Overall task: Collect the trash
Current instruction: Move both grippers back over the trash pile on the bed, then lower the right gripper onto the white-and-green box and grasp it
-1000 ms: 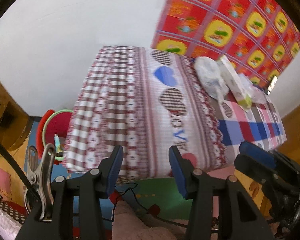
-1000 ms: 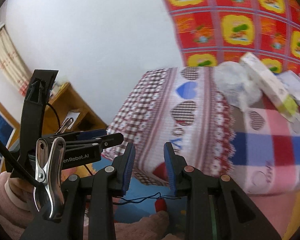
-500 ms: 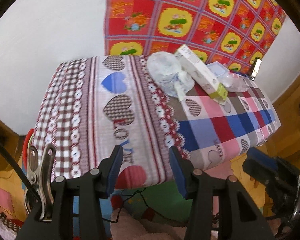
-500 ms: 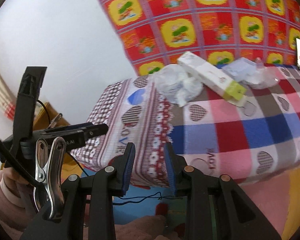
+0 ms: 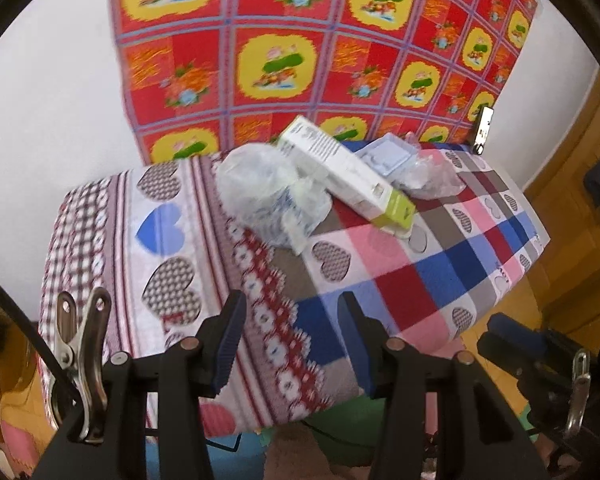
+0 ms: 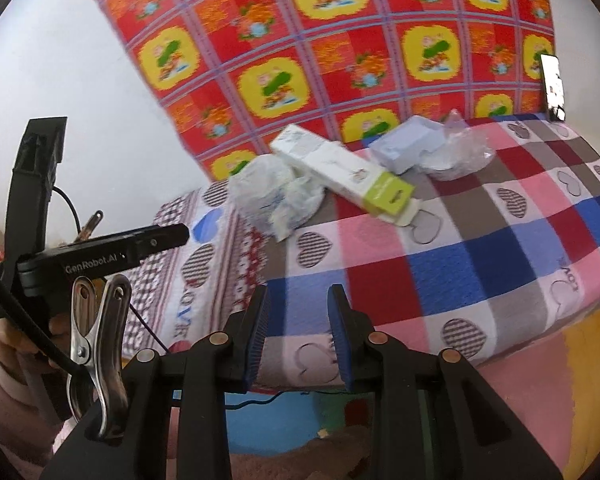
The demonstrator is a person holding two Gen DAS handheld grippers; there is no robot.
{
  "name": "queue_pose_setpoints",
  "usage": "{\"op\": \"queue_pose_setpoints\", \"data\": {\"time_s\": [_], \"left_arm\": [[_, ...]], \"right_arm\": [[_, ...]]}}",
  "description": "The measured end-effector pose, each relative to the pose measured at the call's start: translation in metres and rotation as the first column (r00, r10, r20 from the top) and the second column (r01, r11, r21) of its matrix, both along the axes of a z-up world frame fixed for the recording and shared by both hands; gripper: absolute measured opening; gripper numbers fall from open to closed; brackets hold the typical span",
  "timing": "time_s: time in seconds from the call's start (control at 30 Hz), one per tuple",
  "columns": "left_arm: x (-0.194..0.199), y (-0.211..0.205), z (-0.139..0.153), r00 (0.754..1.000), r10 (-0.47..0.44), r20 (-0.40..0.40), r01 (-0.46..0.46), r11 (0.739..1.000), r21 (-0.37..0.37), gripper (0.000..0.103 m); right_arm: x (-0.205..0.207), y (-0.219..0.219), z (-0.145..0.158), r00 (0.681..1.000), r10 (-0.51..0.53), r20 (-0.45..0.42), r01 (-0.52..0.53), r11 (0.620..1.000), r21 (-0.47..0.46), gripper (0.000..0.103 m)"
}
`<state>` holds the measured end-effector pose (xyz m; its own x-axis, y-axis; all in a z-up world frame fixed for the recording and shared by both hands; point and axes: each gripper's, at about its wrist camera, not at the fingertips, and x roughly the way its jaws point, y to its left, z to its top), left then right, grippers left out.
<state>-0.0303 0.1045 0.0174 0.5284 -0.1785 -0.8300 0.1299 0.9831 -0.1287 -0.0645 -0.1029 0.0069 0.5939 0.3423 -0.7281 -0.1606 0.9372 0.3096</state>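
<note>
Above the near edge of the cloth-covered surface (image 5: 400,280) both tools hang, angled down and forward. Left tool (image 5: 290,344) – fingers apart, nothing between them. Right tool (image 6: 298,332) – narrower gap, also empty. Trash sits at the far side by the red patterned cloth (image 6: 340,60): crumpled plastic bag (image 6: 276,196), long white-green box (image 6: 348,176) touching it, small pale box (image 6: 408,148), clear wrapper (image 6: 456,156).

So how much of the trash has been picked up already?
None that I can see. The crumpled bag, long carton, pale blue box and clear wrapper all lie on the blanket. Both the left gripper and right gripper are open and empty.
</note>
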Motion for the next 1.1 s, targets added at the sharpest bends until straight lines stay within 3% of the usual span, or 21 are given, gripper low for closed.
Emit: {"op": "queue_pose_setpoints", "data": {"time_s": [0.5,0.77,0.83,1.1], "left_arm": [[0.099,-0.027,-0.015,0.999,-0.039,-0.023,0.039,0.999,-0.013,0.050],[0.122,-0.019,-0.033,0.997,0.012,-0.071,-0.012,1.000,0.000,0.050],[0.123,-0.016,-0.036,0.997,0.033,-0.076,-0.033,0.999,0.000,0.050],[0.129,0.000,-0.048,0.981,0.155,-0.115,-0.157,0.987,-0.013,0.050]], "right_arm": [[0.091,-0.021,-0.021,0.999,-0.031,-0.038,0.029,0.999,-0.044,0.038],[0.137,0.001,-0.030,0.992,0.119,-0.035,-0.122,0.982,-0.142,0.048],[0.151,0.008,-0.034,0.986,0.161,-0.035,-0.165,0.968,-0.187,0.055],[0.198,0.022,-0.050,0.957,0.285,-0.052,-0.286,0.903,-0.321,0.063]]}}
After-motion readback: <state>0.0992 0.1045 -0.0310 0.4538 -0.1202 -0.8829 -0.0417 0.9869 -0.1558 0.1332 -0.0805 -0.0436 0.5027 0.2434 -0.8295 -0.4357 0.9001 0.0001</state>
